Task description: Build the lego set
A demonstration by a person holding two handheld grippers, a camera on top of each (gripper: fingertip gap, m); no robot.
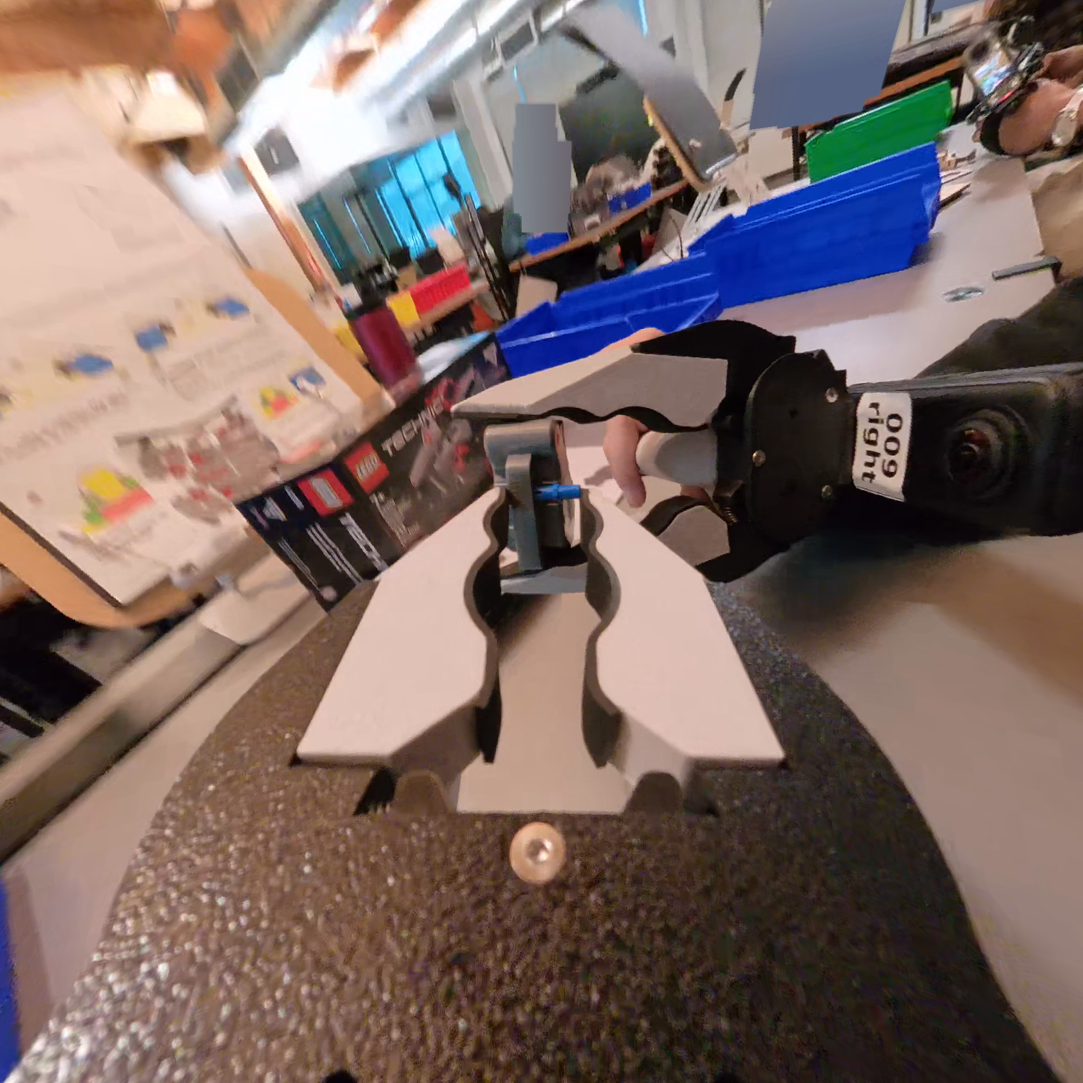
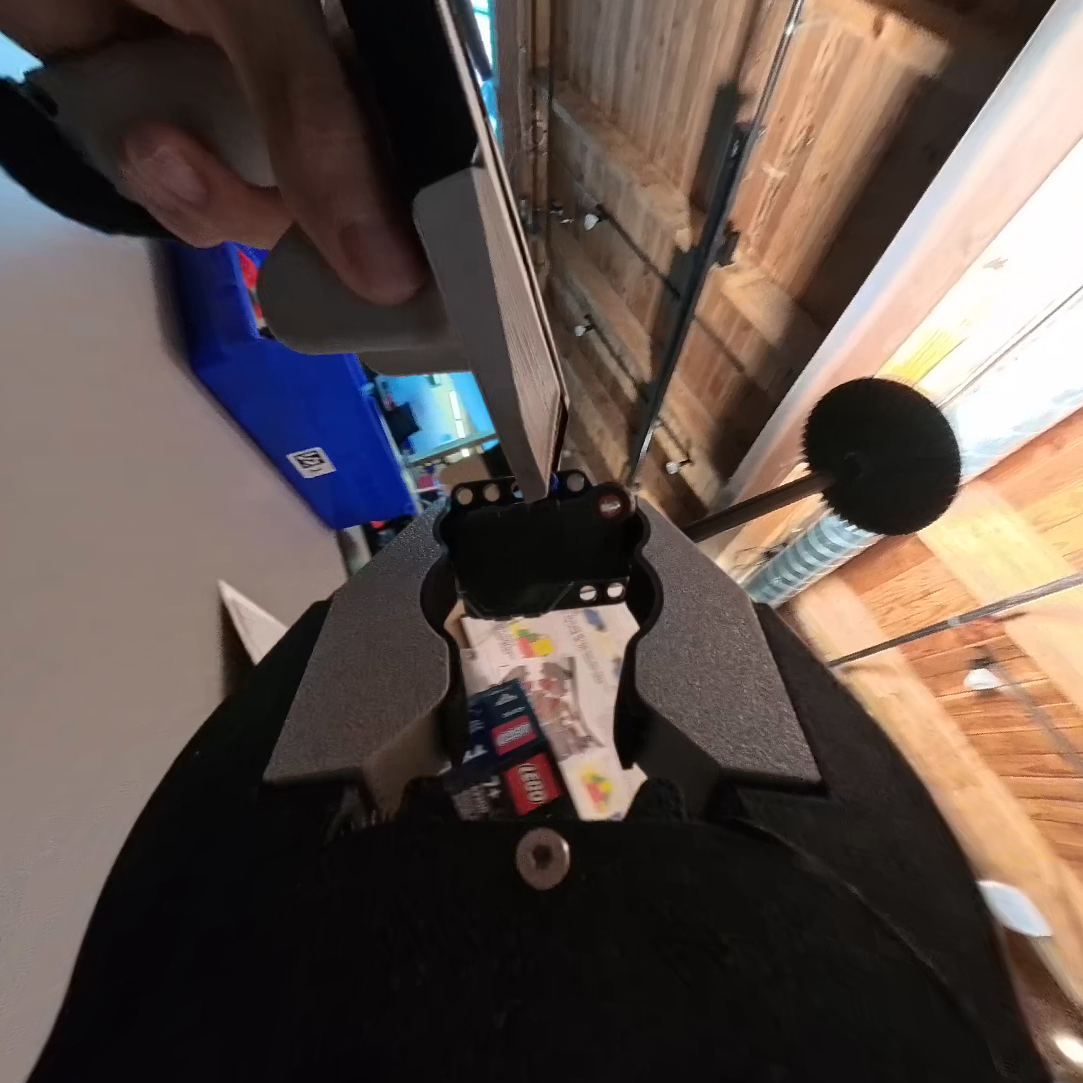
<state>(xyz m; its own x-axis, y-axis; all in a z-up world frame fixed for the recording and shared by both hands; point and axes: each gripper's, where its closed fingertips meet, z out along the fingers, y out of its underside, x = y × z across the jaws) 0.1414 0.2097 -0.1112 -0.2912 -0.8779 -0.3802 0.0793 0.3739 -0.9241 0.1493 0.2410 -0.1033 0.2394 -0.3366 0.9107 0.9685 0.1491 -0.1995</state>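
Note:
Both grippers are held up above the table and meet on one small Lego assembly. In the left wrist view it shows as a grey beam (image 1: 518, 486) with a blue pin (image 1: 554, 492) and a black part behind it. My left gripper (image 1: 542, 518) is shut on it at the fingertips. My right gripper (image 1: 527, 498) comes in from the right, one finger above and one below the assembly. In the right wrist view my right gripper (image 2: 542, 548) is shut on the black holed panel (image 2: 539, 551) of the same assembly. A left gripper finger (image 2: 516, 363) reaches it from above.
A dark Lego box (image 1: 351, 498) and an open instruction booklet (image 1: 117, 351) lie at the left on the pale table (image 1: 937, 644). Blue bins (image 1: 762, 264) stand behind, with a maroon bottle (image 1: 384, 346). Another person's hand (image 1: 1049, 105) is at far right. A black fuzzy ball on a rod (image 2: 882, 457) juts out at the right. Left and right tips are no more than a few centimetres apart.

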